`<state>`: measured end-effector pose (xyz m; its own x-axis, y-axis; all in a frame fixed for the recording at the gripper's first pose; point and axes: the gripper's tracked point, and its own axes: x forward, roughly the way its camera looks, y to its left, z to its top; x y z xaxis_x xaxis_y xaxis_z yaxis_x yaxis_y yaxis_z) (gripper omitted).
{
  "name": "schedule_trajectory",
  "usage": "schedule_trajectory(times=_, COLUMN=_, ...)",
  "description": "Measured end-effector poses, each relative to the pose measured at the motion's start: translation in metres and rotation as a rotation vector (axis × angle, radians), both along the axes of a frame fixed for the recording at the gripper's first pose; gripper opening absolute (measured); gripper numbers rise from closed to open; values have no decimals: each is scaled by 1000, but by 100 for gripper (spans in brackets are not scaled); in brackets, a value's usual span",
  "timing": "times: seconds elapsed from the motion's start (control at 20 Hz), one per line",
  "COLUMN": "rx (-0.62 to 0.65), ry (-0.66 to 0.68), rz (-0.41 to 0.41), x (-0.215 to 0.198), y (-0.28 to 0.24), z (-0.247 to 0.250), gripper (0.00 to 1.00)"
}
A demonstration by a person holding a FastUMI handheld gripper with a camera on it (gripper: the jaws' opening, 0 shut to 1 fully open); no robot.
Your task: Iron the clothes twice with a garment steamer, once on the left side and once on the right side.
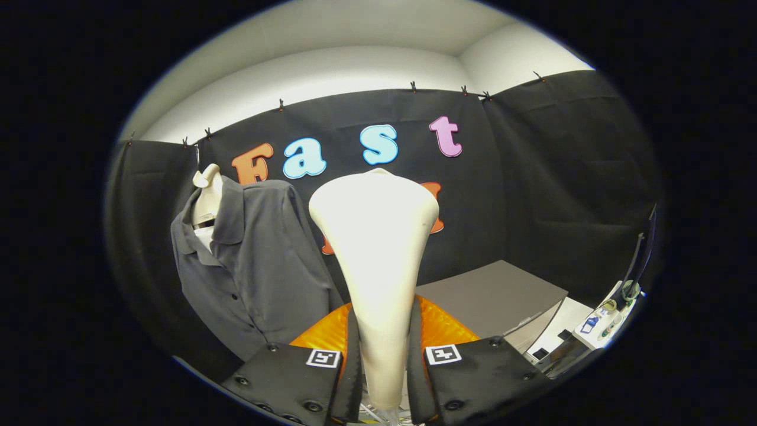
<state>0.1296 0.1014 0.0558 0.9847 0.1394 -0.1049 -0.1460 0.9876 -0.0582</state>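
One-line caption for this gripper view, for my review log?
Gripper shut on the cream garment steamer, its head raised, with the grey shirt on its mannequin ahead to the left.

1. We see the gripper as two broad, flat blocks set side by side at the bottom of the gripper view.
2. Each block carries one small square marker, a white tile with a black pattern, at its inner upper corner.
3. Round screw heads dot the blocks, several along the lower edges and one near each upper corner.
4. The jaws run forward as narrow upright strips with a gap between them.
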Motion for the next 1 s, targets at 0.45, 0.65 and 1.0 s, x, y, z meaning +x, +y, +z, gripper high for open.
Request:
schedule_trajectory(times=0.45, rx=7, ry=-35, rz=41, x=-55, y=87, z=-9, gripper=39)
schedule_trajectory(times=0.65, rx=-14, ry=-7, rz=68, x=-53, y=117, z=-27, gripper=39)
schedule_trajectory(times=1.0, rx=-64, ry=73, rz=107, x=-20, y=154, z=-63, gripper=39)
